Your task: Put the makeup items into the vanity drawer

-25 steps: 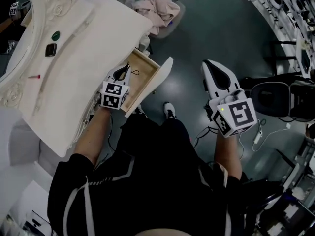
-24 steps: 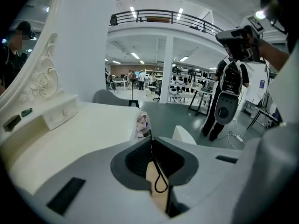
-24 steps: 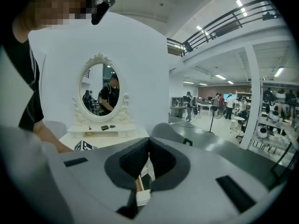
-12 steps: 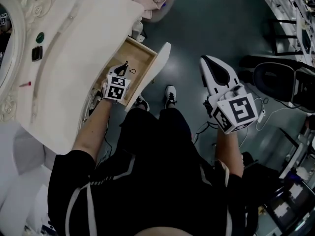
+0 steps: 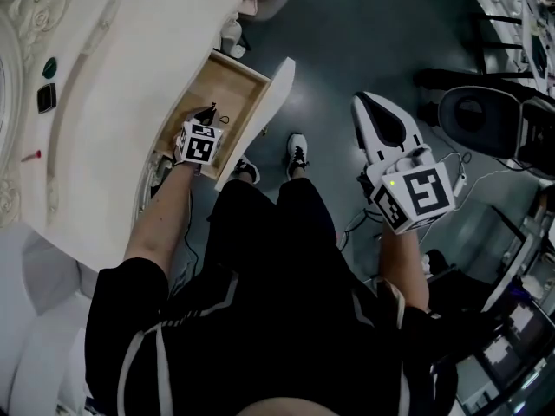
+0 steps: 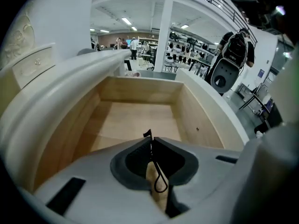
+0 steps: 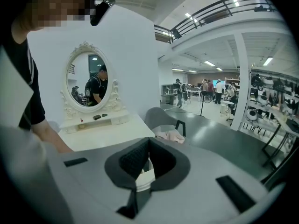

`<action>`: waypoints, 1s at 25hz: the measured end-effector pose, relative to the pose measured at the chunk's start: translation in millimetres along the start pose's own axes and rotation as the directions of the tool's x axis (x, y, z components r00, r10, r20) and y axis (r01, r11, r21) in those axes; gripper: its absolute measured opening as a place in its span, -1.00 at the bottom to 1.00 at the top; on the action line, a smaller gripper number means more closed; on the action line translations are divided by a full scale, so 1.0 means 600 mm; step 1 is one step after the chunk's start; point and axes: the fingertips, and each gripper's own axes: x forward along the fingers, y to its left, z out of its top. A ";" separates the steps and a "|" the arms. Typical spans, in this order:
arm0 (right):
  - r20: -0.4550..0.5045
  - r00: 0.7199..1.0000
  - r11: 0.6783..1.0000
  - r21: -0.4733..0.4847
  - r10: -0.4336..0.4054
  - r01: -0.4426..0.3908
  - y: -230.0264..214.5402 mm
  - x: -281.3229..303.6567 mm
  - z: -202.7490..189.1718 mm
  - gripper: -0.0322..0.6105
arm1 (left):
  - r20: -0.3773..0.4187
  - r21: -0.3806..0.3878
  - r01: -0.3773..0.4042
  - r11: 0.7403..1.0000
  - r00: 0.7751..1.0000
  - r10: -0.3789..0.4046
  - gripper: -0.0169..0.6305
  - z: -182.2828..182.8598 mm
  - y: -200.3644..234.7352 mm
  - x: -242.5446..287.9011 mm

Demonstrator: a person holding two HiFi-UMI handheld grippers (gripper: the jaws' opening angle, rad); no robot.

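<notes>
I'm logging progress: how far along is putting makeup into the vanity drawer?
Done: the drawer is open, its visible floor bare. In hand: the left gripper pinches a thin black looped item over it. Left: a green piece, a dark square case and a small red item on the vanity shelf.

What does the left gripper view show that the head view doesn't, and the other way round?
Only the left gripper view: the hall beyond the drawer, with people and racks in it.
Only the head view: the right gripper, jaws together, out over the floor; a green item, a dark square item and a small red item at the back of the vanity; the person's shoes.
Both: the open wooden drawer and the left gripper over it, jaws shut on a thin black looped item.
</notes>
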 end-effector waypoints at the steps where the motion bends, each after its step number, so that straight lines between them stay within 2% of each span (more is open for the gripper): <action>1: -0.007 1.000 1.000 -0.002 0.000 0.000 0.001 0.001 -0.003 -0.89 | -0.015 -0.003 -0.003 1.000 1.000 0.003 -0.88 -0.009 0.003 0.006; 9: -0.046 0.999 1.000 0.013 0.001 -0.001 -0.004 0.011 -0.030 -0.89 | -0.054 -0.041 -0.024 0.999 0.998 0.022 -0.87 -0.036 0.017 0.024; 16: -0.039 0.999 0.999 -0.002 0.037 -0.037 0.002 0.016 -0.025 -0.89 | -0.062 -0.014 -0.029 0.999 0.998 0.028 -0.87 -0.028 0.012 0.029; 25: -0.037 0.999 1.000 0.020 0.010 -0.009 -0.013 0.013 -0.030 -0.89 | -0.062 -0.059 -0.028 0.998 0.998 0.024 -0.86 -0.031 0.017 0.034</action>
